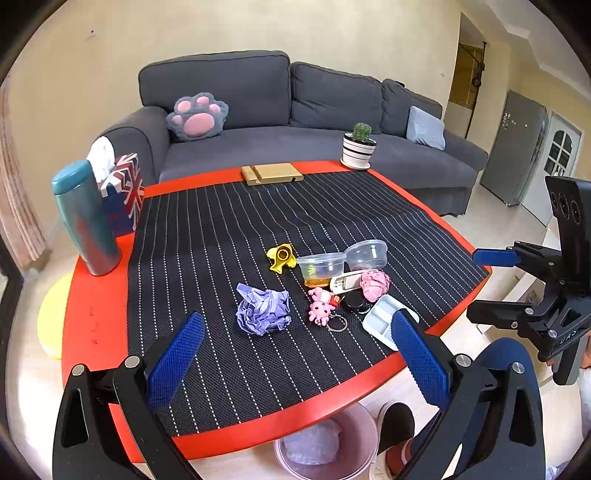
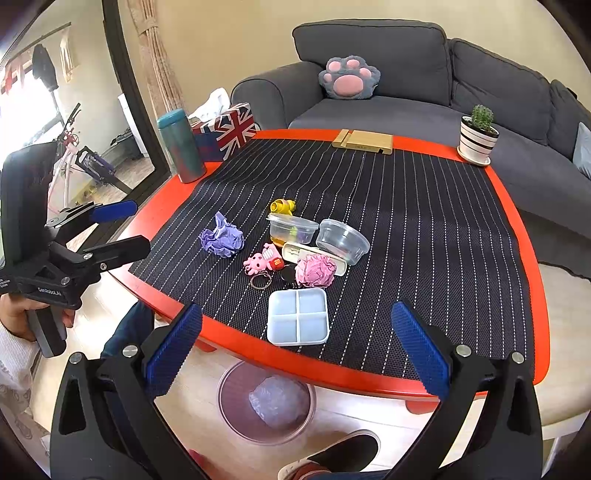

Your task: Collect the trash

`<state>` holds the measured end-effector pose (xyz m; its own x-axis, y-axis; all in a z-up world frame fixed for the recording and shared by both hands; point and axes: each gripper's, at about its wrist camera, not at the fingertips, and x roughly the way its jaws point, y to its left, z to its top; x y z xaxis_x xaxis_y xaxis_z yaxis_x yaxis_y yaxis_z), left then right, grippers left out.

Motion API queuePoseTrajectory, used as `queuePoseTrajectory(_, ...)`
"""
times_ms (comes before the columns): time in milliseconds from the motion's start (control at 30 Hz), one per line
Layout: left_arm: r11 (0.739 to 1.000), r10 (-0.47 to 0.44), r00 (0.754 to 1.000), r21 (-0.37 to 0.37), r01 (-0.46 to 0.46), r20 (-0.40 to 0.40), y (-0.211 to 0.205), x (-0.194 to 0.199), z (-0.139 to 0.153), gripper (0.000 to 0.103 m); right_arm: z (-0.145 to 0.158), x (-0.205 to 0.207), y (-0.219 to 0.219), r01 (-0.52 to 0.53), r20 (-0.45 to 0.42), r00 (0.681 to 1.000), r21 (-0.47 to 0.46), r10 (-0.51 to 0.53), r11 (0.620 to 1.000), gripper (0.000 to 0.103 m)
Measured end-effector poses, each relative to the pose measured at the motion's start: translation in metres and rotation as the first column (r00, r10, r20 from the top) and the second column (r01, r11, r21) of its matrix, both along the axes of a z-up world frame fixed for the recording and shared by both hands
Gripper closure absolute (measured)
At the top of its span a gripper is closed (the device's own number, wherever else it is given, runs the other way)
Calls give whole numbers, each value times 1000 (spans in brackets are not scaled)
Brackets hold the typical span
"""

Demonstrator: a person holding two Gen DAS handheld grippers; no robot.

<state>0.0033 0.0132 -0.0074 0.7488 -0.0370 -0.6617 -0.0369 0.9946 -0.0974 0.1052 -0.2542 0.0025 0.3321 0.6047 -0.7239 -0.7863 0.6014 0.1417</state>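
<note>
Grey sofa (image 1: 295, 122) against cream wall (image 1: 184, 29), pale floor (image 2: 369, 413), daylit glass door (image 2: 74, 110)

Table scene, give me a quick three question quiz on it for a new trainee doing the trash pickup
1. True or false: both the left gripper and the right gripper are open and hold nothing.
2. Multiple choice: the trash bin stands A) on the sofa, B) on the floor below the table's near edge, C) on the mat.
3. Fill in: the two crumpled paper balls on the striped mat are purple and ____.

Key: 1 true. 2 B. 3 pink.
</note>
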Motion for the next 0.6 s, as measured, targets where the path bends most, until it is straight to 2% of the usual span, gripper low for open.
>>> queuePoseTrajectory(600, 1000, -2, 1000, 6, 2, -7, 3, 3, 0, 6, -8, 9, 14, -24, -31, 999, -38, 23, 999, 3)
